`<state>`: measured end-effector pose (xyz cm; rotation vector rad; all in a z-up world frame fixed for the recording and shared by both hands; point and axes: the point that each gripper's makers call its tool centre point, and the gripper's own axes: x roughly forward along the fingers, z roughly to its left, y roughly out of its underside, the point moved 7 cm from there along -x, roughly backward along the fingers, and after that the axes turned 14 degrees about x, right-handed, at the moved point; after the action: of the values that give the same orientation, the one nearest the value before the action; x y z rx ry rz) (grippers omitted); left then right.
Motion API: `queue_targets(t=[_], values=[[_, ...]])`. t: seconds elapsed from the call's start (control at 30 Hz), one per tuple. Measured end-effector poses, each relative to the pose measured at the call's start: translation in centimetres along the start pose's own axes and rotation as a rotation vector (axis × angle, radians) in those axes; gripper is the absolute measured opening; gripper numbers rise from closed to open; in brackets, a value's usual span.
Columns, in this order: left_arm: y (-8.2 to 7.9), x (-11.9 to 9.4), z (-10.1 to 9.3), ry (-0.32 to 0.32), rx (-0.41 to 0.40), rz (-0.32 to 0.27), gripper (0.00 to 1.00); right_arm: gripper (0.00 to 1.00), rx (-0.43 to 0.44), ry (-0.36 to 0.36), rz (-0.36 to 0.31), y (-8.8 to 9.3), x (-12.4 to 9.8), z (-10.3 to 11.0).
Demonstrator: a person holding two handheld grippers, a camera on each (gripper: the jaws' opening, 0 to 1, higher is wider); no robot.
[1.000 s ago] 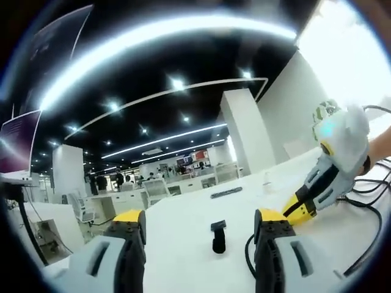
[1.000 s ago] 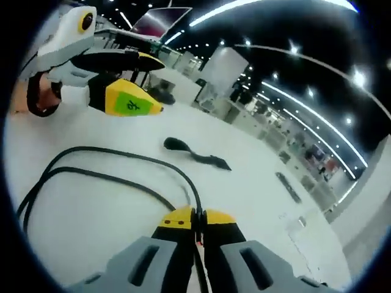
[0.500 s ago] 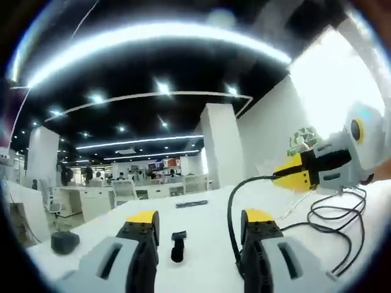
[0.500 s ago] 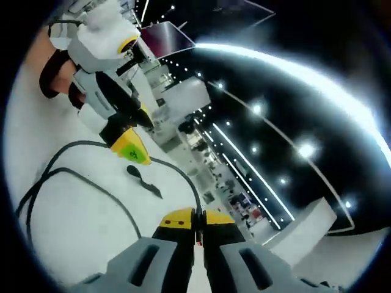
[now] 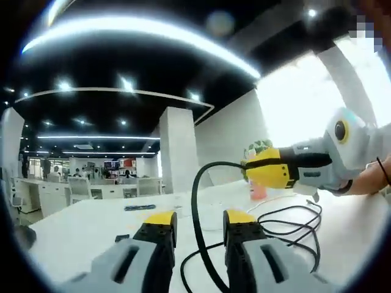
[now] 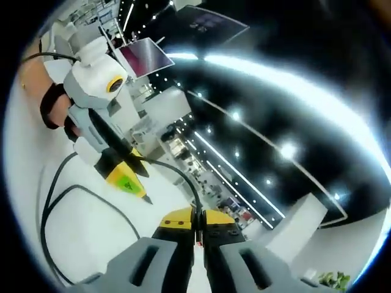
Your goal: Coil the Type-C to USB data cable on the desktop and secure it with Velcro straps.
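Note:
The black data cable (image 5: 197, 201) rises in an arc between my left gripper's (image 5: 199, 221) yellow-tipped jaws, which stand apart around it without pinching it. Its upper end runs to my right gripper (image 5: 269, 170), which is held above the desk at the right and shut on it. More cable lies in loose loops (image 5: 293, 221) on the white desk. In the right gripper view my right gripper (image 6: 197, 215) is shut on the cable (image 6: 174, 170). The left gripper (image 6: 125, 180) hangs to its left, and a cable loop (image 6: 58, 204) trails below on the desk. A small dark strap (image 5: 122, 238) peeks out beside the left jaw.
A potted plant (image 5: 259, 183) stands at the desk's far side behind the right gripper. A flat dark item (image 5: 139, 208) lies farther back on the white desktop (image 5: 79, 223). A hand (image 6: 52, 113) holds the left gripper. A monitor (image 6: 143, 56) stands beyond it.
My right gripper has lifted the cable off the desk into a tall arc. My left jaws have narrowed, and the cable now runs between them. Both views have tilted upward.

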<state>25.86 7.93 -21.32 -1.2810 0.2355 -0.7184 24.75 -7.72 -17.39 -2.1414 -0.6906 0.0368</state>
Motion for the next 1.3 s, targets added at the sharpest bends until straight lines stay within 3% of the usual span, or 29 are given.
queue_targets(t=[0.1, 0.2, 0.37, 0.43, 0.53, 0.7, 0.9, 1.13, 1.2, 1.3], values=[[-0.1, -0.1, 0.3, -0.007, -0.024, -0.015, 0.28, 0.04, 0.021, 0.012, 0.022, 0.7, -0.2, -0.4], [0.1, -0.2, -0.2, 0.001, -0.036, -0.006, 0.14, 0.04, 0.058, 0.02, 0.026, 0.8, -0.2, -0.6], [0.1, -0.1, -0.7, 0.017, -0.033, -0.002, 0.13, 0.04, 0.059, 0.022, 0.028, 0.9, -0.3, -0.6], [0.0, -0.2, -0.7, 0.016, -0.028, -0.001, 0.07, 0.04, 0.071, 0.022, 0.033, 1.1, -0.3, -0.6], [-0.3, -0.5, -0.5, -0.005, -0.047, -0.02, 0.06, 0.04, 0.106, 0.025, 0.047, 1.4, -0.3, -0.7], [-0.6, -0.9, -1.3, 0.003, -0.066, -0.027, 0.04, 0.04, 0.271, 0.014, 0.077, 1.6, -0.4, -0.5], [-1.0, -1.1, -0.5, -0.004, -0.054, -0.042, 0.04, 0.04, 0.337, 0.02, 0.075, 1.0, -0.7, -0.4], [-1.3, -0.9, 1.7, -0.031, -0.135, -0.078, 0.04, 0.04, 0.683, -0.058, 0.111, 1.4, -0.6, 0.3], [-1.3, -0.7, 2.1, -0.033, -0.148, -0.084, 0.04, 0.04, 0.743, -0.075, 0.123, 1.7, -0.5, 0.4], [-1.1, -0.5, 2.5, -0.037, -0.137, -0.074, 0.04, 0.04, 0.755, -0.089, 0.135, 2.2, -0.4, 0.6]])
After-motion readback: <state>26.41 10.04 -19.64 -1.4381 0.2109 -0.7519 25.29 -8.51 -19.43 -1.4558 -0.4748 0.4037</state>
